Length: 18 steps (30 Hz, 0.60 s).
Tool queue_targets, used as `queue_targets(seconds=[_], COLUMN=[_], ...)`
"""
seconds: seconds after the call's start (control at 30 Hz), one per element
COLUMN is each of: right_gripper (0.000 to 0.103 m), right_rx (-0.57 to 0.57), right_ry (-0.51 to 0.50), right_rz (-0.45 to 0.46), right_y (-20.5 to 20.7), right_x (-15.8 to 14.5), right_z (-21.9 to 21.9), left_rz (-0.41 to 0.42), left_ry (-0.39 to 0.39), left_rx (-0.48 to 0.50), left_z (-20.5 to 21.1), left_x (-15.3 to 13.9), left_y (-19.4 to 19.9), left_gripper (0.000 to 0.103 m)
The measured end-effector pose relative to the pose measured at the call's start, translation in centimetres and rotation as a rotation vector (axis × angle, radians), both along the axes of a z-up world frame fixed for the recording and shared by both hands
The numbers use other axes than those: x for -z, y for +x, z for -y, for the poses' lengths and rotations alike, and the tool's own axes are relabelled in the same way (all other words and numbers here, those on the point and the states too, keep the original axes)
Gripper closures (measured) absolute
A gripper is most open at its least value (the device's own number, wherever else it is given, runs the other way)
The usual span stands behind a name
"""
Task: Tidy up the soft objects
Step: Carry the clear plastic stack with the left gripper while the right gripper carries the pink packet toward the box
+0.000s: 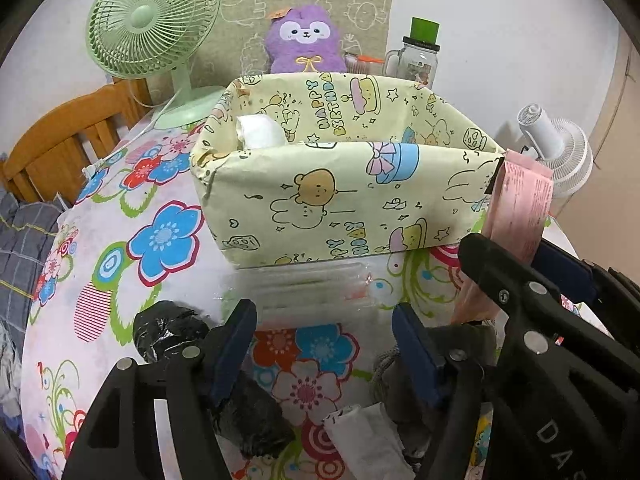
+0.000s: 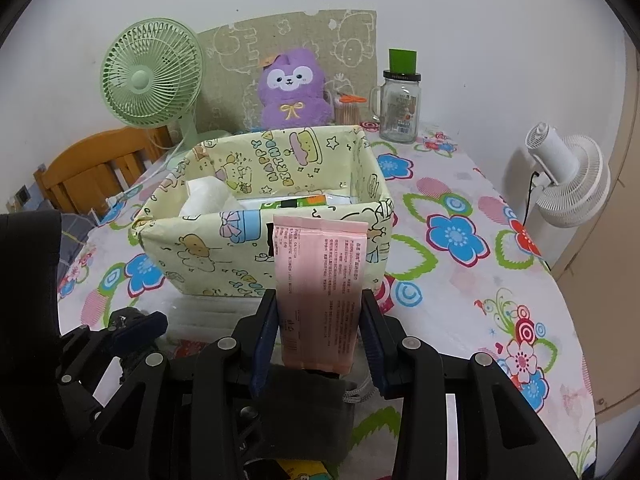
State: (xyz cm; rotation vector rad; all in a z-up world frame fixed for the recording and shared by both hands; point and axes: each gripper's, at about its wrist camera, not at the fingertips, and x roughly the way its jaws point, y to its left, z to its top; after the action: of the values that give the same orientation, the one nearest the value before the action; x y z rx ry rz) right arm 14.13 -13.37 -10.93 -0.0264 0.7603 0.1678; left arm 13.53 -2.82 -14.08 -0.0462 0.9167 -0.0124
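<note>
My right gripper (image 2: 320,340) is shut on a pink soft pack (image 2: 320,276), held upright just in front of the yellow cartoon-print box (image 2: 200,256). Inside the box lie a white roll (image 2: 208,196) and a green-and-orange packet (image 2: 304,202). In the left wrist view the same pink pack (image 1: 520,208) hangs beside the box's (image 1: 320,200) right corner. My left gripper (image 1: 324,348) stands open over the flowered tablecloth, nothing between its fingers. Two black wrapped bundles (image 1: 168,332) (image 1: 248,416) lie by its left finger. A white packet (image 1: 368,440) and a grey pouch (image 1: 396,368) lie near its right finger.
A clear plastic pack (image 1: 312,288) lies against the box's front. Behind the box stand a green fan (image 2: 152,80), a purple plush (image 2: 292,92) and a glass jar (image 2: 400,108). A white fan (image 2: 568,176) stands off the table's right edge, a wooden chair (image 2: 92,172) at the left.
</note>
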Motion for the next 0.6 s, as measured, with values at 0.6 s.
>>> queue_targets(seconds=[0.6], right_gripper=[0.060], right_rx=[0.014], right_ry=[-0.008], right_rz=[-0.028], right_y=[0.7], right_x=[1.0], right_z=[0.0], left_rz=[-0.035], left_ry=[0.004], left_rx=[-0.020], left_z=[-1.1], left_x=[1.2], left_y=[1.0], left_gripper=[0.007])
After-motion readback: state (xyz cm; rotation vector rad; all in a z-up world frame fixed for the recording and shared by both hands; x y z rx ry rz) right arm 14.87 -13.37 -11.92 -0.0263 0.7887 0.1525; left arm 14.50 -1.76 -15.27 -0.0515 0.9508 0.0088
